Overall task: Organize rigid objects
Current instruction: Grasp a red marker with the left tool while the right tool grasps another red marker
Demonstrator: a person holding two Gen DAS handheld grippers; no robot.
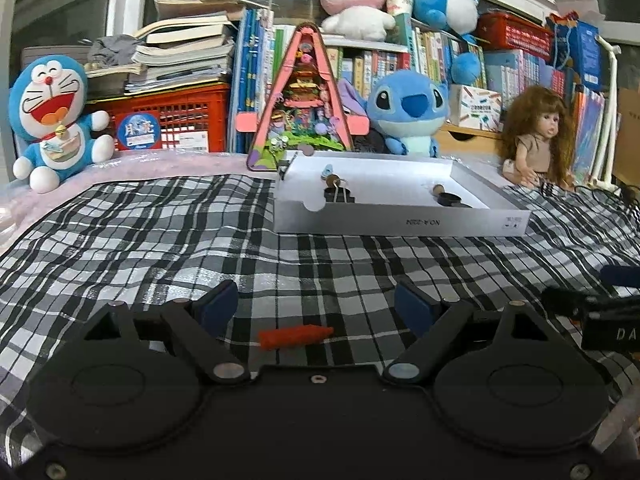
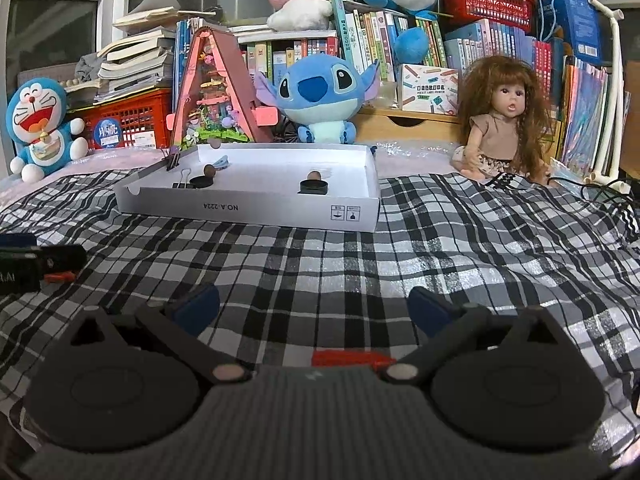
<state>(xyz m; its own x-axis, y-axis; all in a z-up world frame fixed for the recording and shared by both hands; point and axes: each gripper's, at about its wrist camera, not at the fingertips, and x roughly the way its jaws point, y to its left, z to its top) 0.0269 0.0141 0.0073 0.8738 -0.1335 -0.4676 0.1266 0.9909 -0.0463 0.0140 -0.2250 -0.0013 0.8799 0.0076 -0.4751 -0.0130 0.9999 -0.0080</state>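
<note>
Plaid black-and-white cloth (image 1: 160,232) covered the surface in both views. Left gripper (image 1: 316,308) hovered low over it, blue-padded fingers (image 1: 218,306) spread wide, nothing between the pads. An orange-red marker (image 1: 294,336) lay flat on the cloth between and just behind the fingertips, not touched by either pad. Right gripper (image 2: 314,310) also sat low with fingers (image 2: 426,308) wide apart and empty; a red piece (image 2: 352,358) lay on the cloth close to its body, partly hidden, too cut off to tell what it was. White cardboard box (image 2: 248,210) sat open further back on the cloth, print on its front wall upside down. Inside it: a black binder clip (image 2: 182,182), a black round cap (image 2: 313,187), small brown beads, a pale blue bit near the back. Behind the box stood a pink triangular toy house (image 2: 212,88), a blue plush (image 2: 320,96), a doll (image 2: 504,120) and a blue-and-white cat plush (image 2: 38,128). Books stacked along the back.
</note>
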